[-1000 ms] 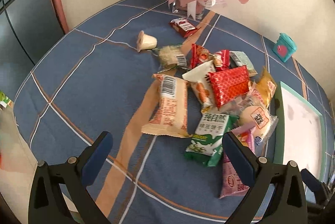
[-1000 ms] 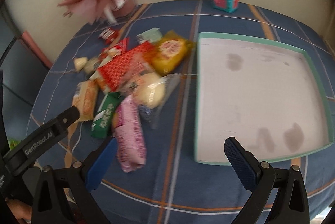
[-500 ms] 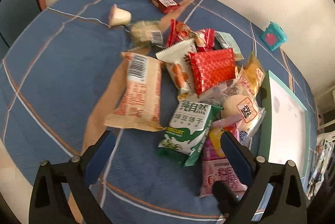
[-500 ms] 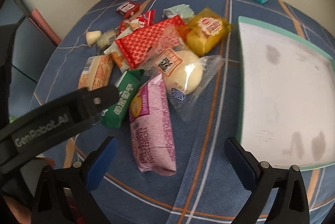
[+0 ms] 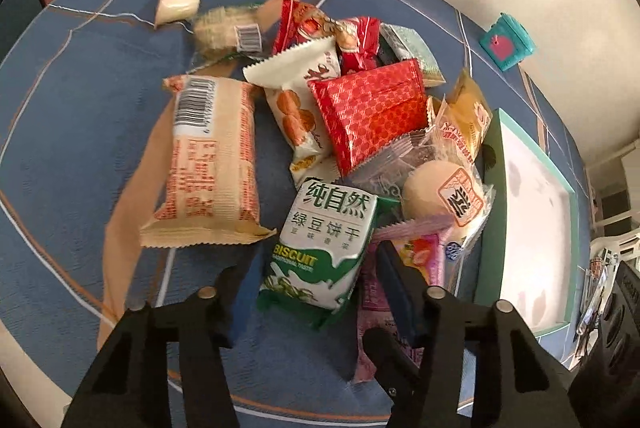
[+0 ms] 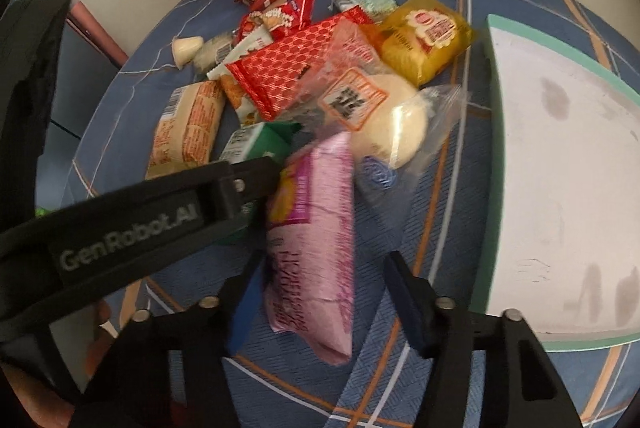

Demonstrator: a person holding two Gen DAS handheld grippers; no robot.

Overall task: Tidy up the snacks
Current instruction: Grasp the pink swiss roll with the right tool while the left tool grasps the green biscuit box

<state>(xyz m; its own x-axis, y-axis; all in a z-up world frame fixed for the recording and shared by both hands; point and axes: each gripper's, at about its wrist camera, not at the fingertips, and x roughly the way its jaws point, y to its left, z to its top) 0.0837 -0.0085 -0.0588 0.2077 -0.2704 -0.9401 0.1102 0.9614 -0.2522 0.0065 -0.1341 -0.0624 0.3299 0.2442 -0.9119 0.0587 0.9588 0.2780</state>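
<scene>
Both my grippers are down on the snack pile at once, grasp step for two packets. My left gripper (image 5: 316,292) has just been closing around the green biscuit pack (image 5: 320,248), which sits between the jaws at the near edge of the pile. The jaws look snug to its sides, but the blur and the pack's bulk hide the contact, so I cannot tell whether the pads press yet.

My right gripper (image 6: 320,296) has just been closing too, with the pink wafer pack (image 6: 312,248) lengthwise between its jaws. The left pad looks against the wrapper; on the right side a strip of tablecloth (image 6: 400,211) shows between pad and pack, so I read it as not pinched yet (jaws part-way in).

Everything else is untouched: red patterned packet (image 5: 368,111), beige cracker pack (image 5: 212,155), bun in clear wrap (image 6: 384,119), yellow pack (image 6: 428,35). The teal-rimmed tray (image 6: 516,27) lies just right of the pile, nothing in it (so the task has barely started).

Next, I judge: finish both squeezes, lift straight up so neighbours don't drag along (the pink pack's far end tucks under the bun wrapper), then carry across to the tray. Soft wrappers, so light pressure; the two tools sit close, mind a clash.
</scene>
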